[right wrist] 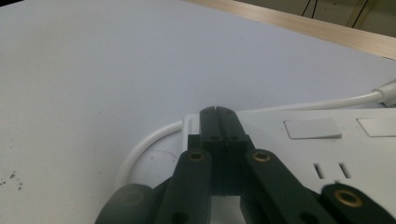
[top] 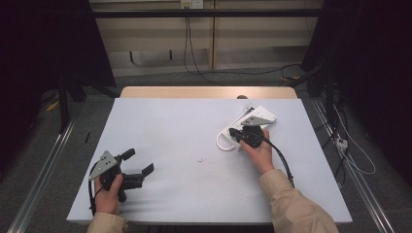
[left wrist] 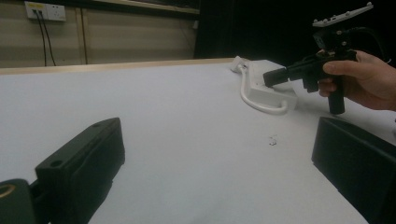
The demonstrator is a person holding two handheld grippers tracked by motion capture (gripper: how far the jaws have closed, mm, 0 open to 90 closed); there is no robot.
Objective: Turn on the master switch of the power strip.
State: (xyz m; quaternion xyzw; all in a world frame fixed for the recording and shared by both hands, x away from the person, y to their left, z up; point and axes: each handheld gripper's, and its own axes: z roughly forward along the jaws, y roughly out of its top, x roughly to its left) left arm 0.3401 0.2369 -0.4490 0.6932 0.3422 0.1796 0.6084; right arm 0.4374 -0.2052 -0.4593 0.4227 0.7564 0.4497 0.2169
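Two tools working: my right tool (right wrist: 218,112) is hovering clenched over the white power strip (top: 235,128) at the worktop's (top: 184,126) far right; left tool (top: 135,162) is idling released, near-left. Probably pressing its switch next, needing careful aim.

We see a table (top: 160,126) with a pale sheet over its wooden top. On it, far right, lies a white power strip (top: 232,132) with its looped cord (top: 219,142); tiny specks (top: 200,158) mark mid-table.
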